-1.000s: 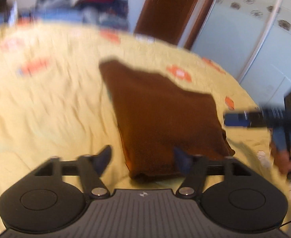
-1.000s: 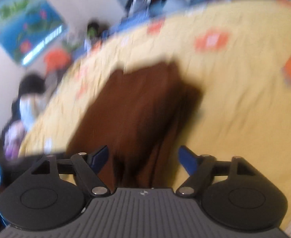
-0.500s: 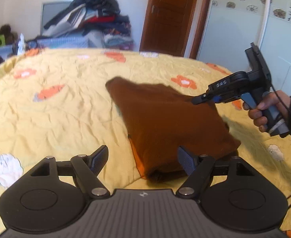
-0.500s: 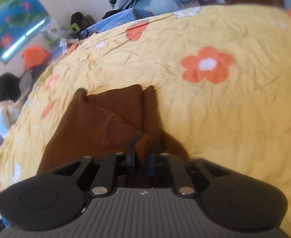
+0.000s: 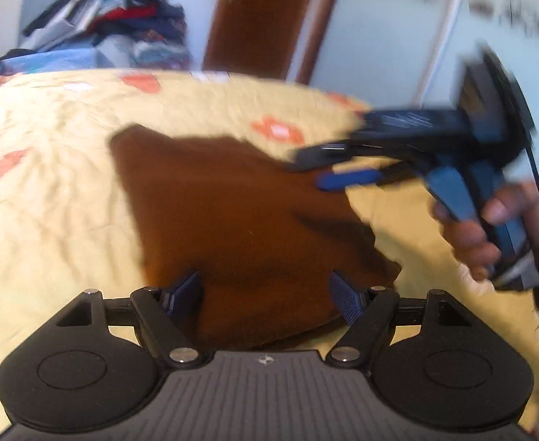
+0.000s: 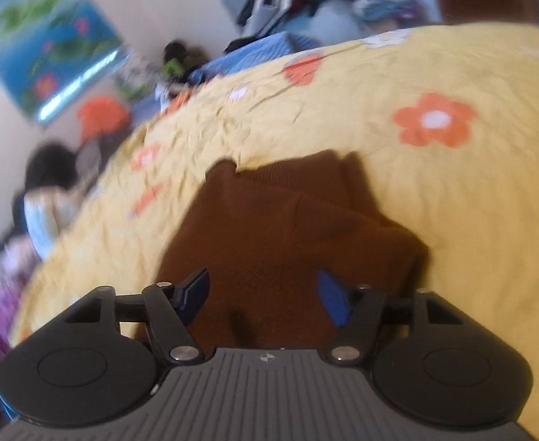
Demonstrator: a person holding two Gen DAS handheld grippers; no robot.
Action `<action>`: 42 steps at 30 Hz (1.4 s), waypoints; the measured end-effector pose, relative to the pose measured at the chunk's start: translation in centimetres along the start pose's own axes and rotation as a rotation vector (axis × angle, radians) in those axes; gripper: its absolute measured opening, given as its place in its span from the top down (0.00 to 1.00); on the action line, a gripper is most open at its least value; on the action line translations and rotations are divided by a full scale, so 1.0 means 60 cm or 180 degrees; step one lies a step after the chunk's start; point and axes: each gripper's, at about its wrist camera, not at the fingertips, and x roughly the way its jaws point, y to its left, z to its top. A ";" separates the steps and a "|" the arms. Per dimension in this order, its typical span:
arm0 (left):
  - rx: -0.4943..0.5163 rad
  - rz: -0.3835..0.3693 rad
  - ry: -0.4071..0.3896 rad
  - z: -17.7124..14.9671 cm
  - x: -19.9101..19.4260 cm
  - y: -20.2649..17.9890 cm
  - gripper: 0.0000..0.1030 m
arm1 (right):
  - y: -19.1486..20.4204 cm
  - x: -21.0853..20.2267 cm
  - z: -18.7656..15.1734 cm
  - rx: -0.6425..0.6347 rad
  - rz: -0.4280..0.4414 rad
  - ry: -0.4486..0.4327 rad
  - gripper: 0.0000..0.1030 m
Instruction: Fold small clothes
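A folded brown garment (image 5: 232, 213) lies on the yellow flowered bedspread (image 5: 49, 220); it also shows in the right wrist view (image 6: 288, 228). My left gripper (image 5: 266, 294) is open and empty, hovering over the garment's near edge. My right gripper (image 6: 262, 294) is open and empty above the garment's near part. In the left wrist view the right gripper (image 5: 317, 169) hangs over the garment's right edge, held by a hand (image 5: 490, 228).
A pile of clothes (image 5: 122, 33) sits behind the bed near a brown door (image 5: 269, 18). A white wardrobe (image 5: 416, 36) stands at the right. In the right wrist view a person (image 6: 45, 198) sits beside the bed, under a blue picture (image 6: 45, 55).
My right gripper was shut on a pinch of the garment half a second ago; it has opened and let go. Both views have shifted and blurred with motion.
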 end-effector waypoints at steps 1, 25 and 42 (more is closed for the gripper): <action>-0.0094 0.0036 -0.0009 -0.005 -0.011 0.013 0.18 | -0.004 -0.028 -0.007 0.0023 0.0042 -0.0090 0.15; -0.0058 0.0786 0.0094 -0.066 -0.043 -0.026 0.17 | 0.035 -0.105 -0.209 -0.0286 -0.0804 0.0048 0.00; -0.0034 0.1275 0.0471 -0.095 0.014 -0.033 0.00 | 0.100 -0.022 -0.250 -0.0512 -0.1794 0.0023 0.00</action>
